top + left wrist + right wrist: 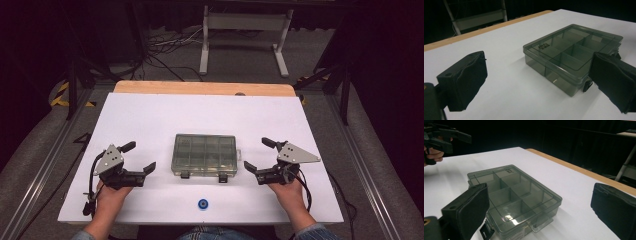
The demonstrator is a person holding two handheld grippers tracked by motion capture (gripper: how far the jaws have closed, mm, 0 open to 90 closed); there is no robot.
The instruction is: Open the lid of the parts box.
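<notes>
**Both claws spread, flanking the closed compartment box**

Your left claw (139,156) sits near the desk's left edge, its jaws spread wide and holding nothing. Your right claw (258,154) mirrors it toward the right edge, jaws equally spread and empty. Between them, around the middle of the white desk (150,115) and a little nearer its front edge, lies the clear compartment box (204,154). Its lid is down and its two dark latches (184,174) face you. Neither claw touches the box; each is just beside one of its short ends.

In the left gripper view, the box (571,56) lies flat beyond the right-hand jaw. In the right gripper view, the box (516,195) lies between the jaws, closer to the left-hand one.

A small blue ring (203,204) rests near the desk's front edge, apart from the box and both claws.
</notes>
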